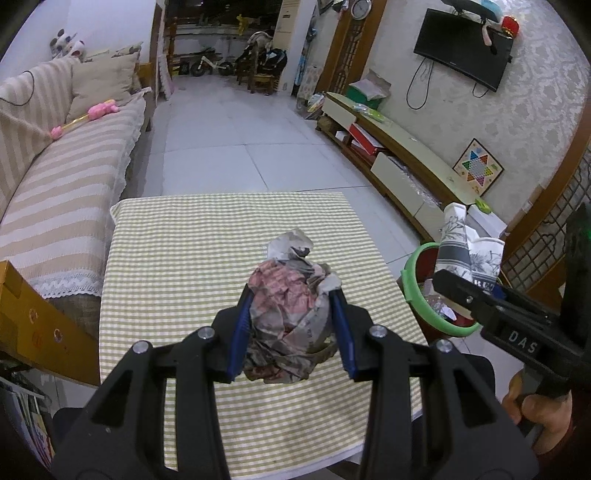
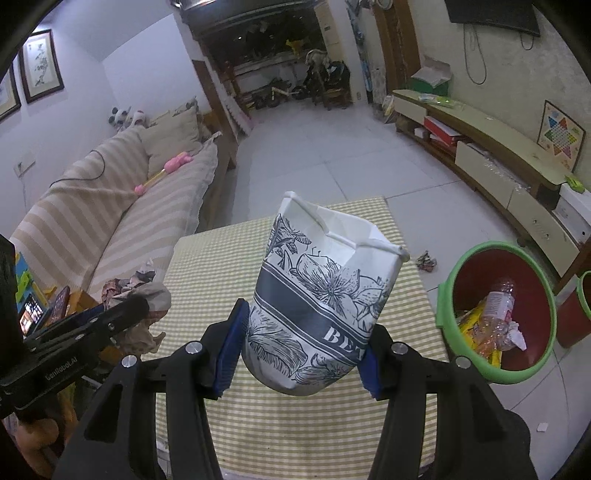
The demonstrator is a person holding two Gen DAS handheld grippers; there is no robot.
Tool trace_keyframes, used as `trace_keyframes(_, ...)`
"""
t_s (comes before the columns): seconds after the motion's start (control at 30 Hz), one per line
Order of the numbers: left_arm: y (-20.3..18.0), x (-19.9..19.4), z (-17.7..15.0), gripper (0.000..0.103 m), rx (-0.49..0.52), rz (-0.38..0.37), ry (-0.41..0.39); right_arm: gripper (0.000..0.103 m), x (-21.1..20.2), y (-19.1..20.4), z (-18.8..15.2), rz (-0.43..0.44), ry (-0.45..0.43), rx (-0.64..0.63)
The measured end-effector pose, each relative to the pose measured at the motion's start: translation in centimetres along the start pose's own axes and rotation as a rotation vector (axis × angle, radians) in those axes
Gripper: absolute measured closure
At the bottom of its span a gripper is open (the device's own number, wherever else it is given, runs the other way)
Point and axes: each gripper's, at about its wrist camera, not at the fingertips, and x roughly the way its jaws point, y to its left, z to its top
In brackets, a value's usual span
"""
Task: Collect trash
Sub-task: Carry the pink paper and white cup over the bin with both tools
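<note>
Crumpled paper point(image 1: 291, 314) and paper bag point(image 2: 325, 295) sit clamped between jaws.

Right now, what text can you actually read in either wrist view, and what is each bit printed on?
"BET", cut off at the finger: dark band of the paper bag in the right gripper.
"DAS": right gripper's body, left wrist view.
"GenRobot.AI": left gripper's body, right wrist view.
Bottle label in the trash bin: too blurred.
Crumpled newspaper in the left gripper: print unreadable.
Wall clock numerals: too small.

bag's lettering point(image 2: 341, 341) perhaps cut off, television point(image 2: 491, 14) cropped
</note>
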Motion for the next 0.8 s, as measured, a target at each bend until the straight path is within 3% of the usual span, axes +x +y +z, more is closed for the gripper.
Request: trace_keyframes(0.8, -4.4, -0.6, 1.4, 0.065, 0.094, -0.036, -0.038, 0.051, -3.1, -2.8, 0.4, -0.049, -0.082, 0.057)
